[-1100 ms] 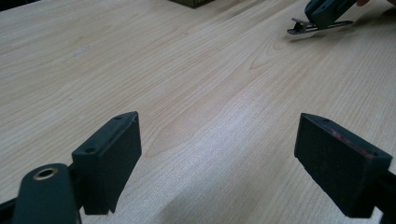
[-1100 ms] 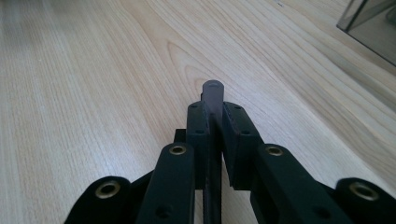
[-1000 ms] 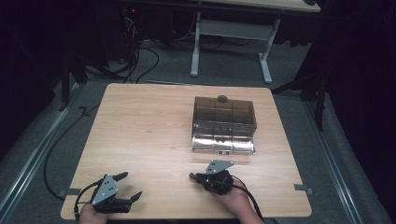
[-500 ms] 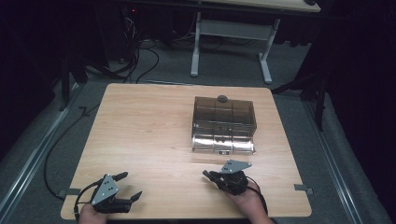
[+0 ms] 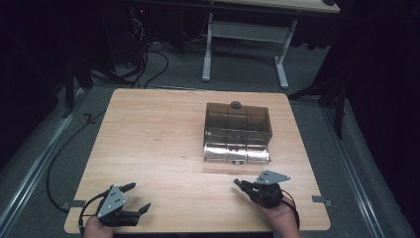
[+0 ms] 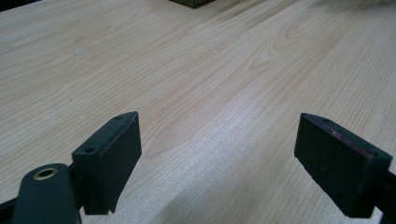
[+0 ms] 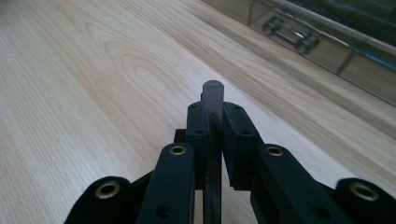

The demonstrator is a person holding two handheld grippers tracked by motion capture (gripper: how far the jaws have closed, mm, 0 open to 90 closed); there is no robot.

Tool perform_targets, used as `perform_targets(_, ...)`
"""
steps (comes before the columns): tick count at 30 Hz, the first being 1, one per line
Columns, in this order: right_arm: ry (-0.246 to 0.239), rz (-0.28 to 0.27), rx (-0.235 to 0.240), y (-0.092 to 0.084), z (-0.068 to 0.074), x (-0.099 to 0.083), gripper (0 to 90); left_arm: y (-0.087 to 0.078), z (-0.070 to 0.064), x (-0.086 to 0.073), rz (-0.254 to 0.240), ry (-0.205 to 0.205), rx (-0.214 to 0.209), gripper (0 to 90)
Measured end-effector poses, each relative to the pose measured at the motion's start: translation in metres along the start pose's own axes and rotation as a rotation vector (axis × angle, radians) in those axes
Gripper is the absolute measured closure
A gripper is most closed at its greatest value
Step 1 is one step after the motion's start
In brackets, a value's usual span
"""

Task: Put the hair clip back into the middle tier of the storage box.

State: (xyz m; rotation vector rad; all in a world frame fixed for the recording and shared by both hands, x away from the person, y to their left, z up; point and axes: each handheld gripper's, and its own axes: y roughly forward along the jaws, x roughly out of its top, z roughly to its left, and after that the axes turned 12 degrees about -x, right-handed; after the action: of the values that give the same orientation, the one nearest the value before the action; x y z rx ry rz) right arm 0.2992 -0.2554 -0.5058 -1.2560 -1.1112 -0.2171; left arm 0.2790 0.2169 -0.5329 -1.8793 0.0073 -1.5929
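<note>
With the right tongs clenched on a thin dark tool at 5 o'clock and the left tongs released at 7, a skewed approach could jab the box at 1 o'clock's drawer front.

On wooden table, right of centre in the high view: lidded box, with small knob on top at its far edge and latch on its near face. Below the box, lower right of frame: right gripper, well apart from it, just above the table's near edge. Lower left of frame: left gripper, well apart from the right one. Behind the table, upper part of frame: desk frame on the floor; cables at upper left
</note>
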Motion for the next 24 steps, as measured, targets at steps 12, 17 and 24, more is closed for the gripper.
perform_targets(12,0.019,0.069,-0.028,0.0,-0.009,-0.02,81.7,0.0,0.0,0.0,0.001,0.0,0.0,15.1)
perform_targets(17,0.028,0.074,-0.02,0.003,-0.01,-0.022,81.6,0.0,0.0,0.0,0.001,0.001,-0.001,15.1)
perform_targets(24,0.027,0.074,-0.025,0.004,-0.01,-0.022,80.1,0.0,0.0,0.0,-0.001,0.001,0.0,15.1)
